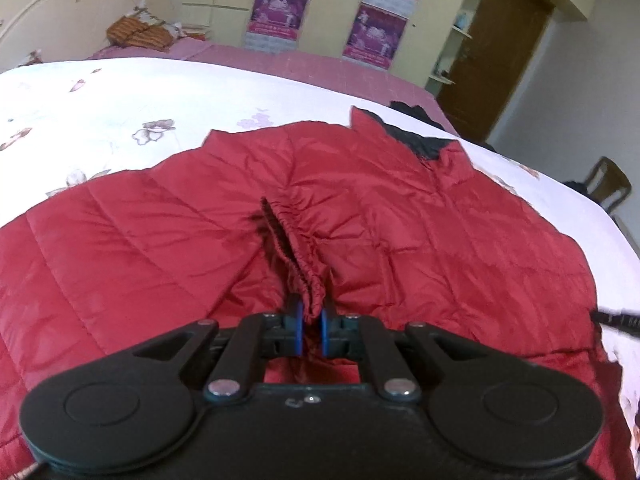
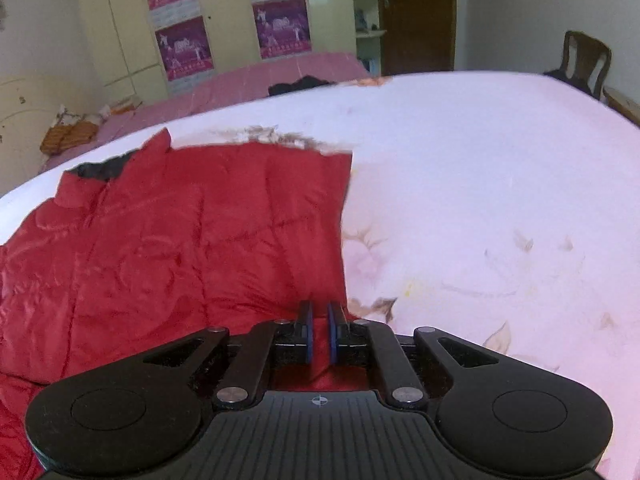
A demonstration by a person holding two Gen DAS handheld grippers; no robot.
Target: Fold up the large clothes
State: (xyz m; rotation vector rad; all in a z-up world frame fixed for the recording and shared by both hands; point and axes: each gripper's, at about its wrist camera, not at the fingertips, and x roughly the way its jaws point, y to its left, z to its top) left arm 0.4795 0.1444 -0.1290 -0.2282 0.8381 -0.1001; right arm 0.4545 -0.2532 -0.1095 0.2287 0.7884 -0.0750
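posters point(image 1: 279, 10) unreadable; red jacket point(image 1: 360, 184) bears no label.

Red quilted jacket point(image 1: 200, 240) with black collar lining point(image 1: 416, 136) on white, brown-flowered bedsheet point(image 2: 480, 184); pink blanket point(image 1: 304, 68) beyond.

Right gripper point(image 2: 319, 312) low over the right edge of a red quilted jacket point(image 2: 168, 240), blue pads point(image 2: 307, 334) nearly together, red fabric pinched between them. Jacket spread flat on a white floral bedspread point(image 2: 480, 200), black collar lining point(image 2: 102, 168) at far left. Beyond: pink blanket point(image 2: 248, 80), postered wardrobe point(image 2: 120, 20), wooden door point(image 2: 416, 16), chair point(image 2: 586, 62)
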